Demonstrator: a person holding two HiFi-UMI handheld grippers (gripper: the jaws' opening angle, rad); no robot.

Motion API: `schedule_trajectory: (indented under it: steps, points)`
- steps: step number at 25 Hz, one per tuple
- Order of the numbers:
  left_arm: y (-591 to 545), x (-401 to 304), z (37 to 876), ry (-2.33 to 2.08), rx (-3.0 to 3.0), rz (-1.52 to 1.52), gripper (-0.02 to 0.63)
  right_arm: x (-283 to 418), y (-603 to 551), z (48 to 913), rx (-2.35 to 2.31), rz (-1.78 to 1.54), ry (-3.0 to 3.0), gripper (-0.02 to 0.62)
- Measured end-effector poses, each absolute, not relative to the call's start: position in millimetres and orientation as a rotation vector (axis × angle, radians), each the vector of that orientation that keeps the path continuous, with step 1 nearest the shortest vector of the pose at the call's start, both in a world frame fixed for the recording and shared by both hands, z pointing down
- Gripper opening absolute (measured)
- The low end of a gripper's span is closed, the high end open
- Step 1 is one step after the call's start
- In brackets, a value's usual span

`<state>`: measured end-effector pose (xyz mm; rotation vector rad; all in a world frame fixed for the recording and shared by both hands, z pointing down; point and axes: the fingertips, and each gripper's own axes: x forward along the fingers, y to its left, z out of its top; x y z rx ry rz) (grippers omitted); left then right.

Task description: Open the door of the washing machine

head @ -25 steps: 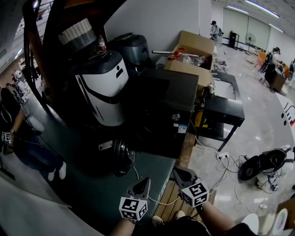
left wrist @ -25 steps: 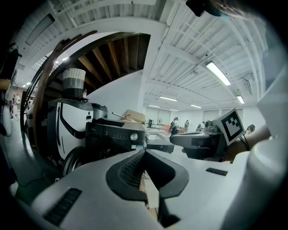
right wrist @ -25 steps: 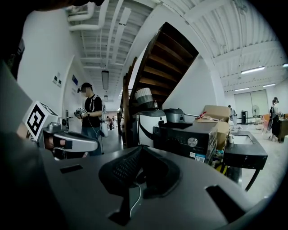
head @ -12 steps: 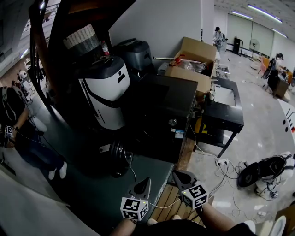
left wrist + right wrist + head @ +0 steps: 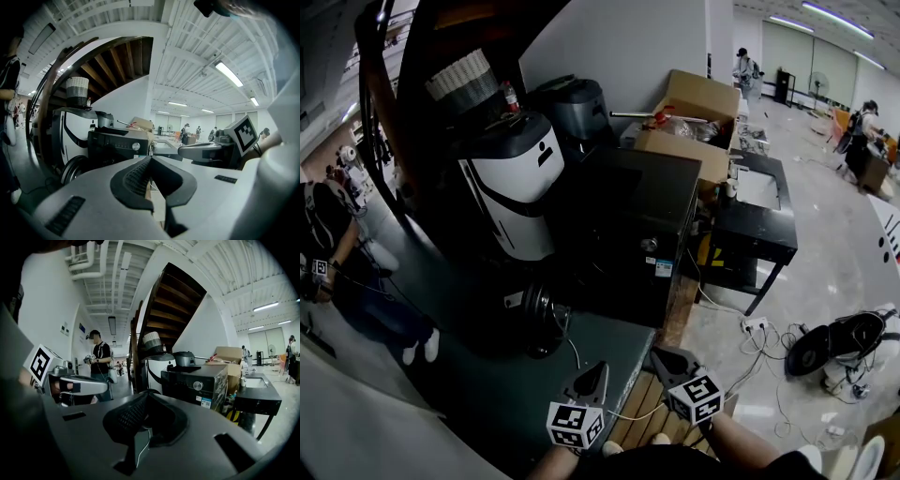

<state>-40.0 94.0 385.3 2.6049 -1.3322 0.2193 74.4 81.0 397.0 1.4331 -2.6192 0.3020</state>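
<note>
The black washing machine point(image 5: 637, 220) stands on the floor ahead, with a silver knob point(image 5: 654, 245) on its panel. A round dark door ring point(image 5: 536, 317) shows low at its left side. The machine also shows in the left gripper view point(image 5: 115, 145) and in the right gripper view point(image 5: 194, 383). My left gripper point(image 5: 594, 371) and right gripper point(image 5: 660, 355) are side by side at the bottom, well short of the machine. Both are shut with nothing between their jaws. The left gripper point(image 5: 151, 160) and the right gripper point(image 5: 146, 395) each point at the machine.
A white and black appliance point(image 5: 511, 183) stands left of the machine, cardboard boxes point(image 5: 694, 112) behind it, a low black table point(image 5: 759, 220) to its right. Cables point(image 5: 769, 337) lie on the floor. A person point(image 5: 333, 248) stands at the left, and a dark green floor mat point(image 5: 478, 375) lies under my grippers.
The view has shifted slightly. Both grippers stay shut and keep about the same place low in the head view.
</note>
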Motion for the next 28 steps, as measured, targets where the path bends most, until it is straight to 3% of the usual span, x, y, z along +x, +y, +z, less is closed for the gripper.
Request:
schedule_trajectory:
  steps: [28]
  points:
    - [90, -60, 387, -1.319, 2.6, 0.223, 0.017, 56, 77, 398, 1.442, 0.303, -2.608, 0.015]
